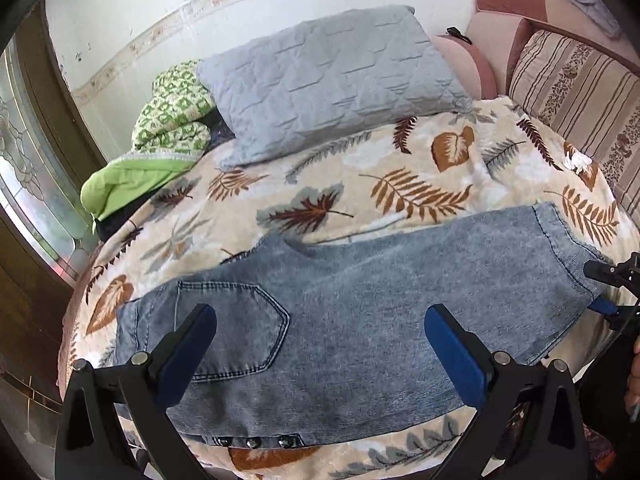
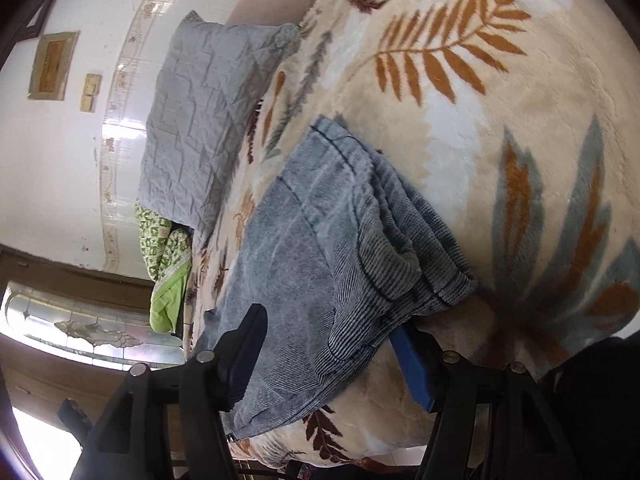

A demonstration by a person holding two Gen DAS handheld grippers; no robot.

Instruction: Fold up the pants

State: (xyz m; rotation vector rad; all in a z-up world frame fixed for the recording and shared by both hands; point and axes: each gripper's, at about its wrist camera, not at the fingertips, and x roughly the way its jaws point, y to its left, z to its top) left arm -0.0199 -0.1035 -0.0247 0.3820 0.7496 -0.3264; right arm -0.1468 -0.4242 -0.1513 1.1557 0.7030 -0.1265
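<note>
Faded blue jeans [image 1: 360, 320] lie flat on the leaf-print blanket [image 1: 360, 184], folded lengthwise, waist and back pocket [image 1: 240, 328] at the left, leg hems at the right. My left gripper [image 1: 320, 344] is open, its blue pads hovering over the waist end, touching nothing. My right gripper [image 2: 328, 344] is open around the leg hems [image 2: 400, 256]: one finger lies on top of the denim, the blue pad [image 2: 412, 368] sits under the hem edge. It also shows in the left wrist view at the right edge [image 1: 608, 292].
A grey quilted pillow [image 1: 332, 80] and a green patterned quilt [image 1: 168, 136] lie at the far side of the bed. A striped cushion [image 1: 576, 92] and pink headboard stand at the right. A glass door [image 1: 24, 168] is at the left.
</note>
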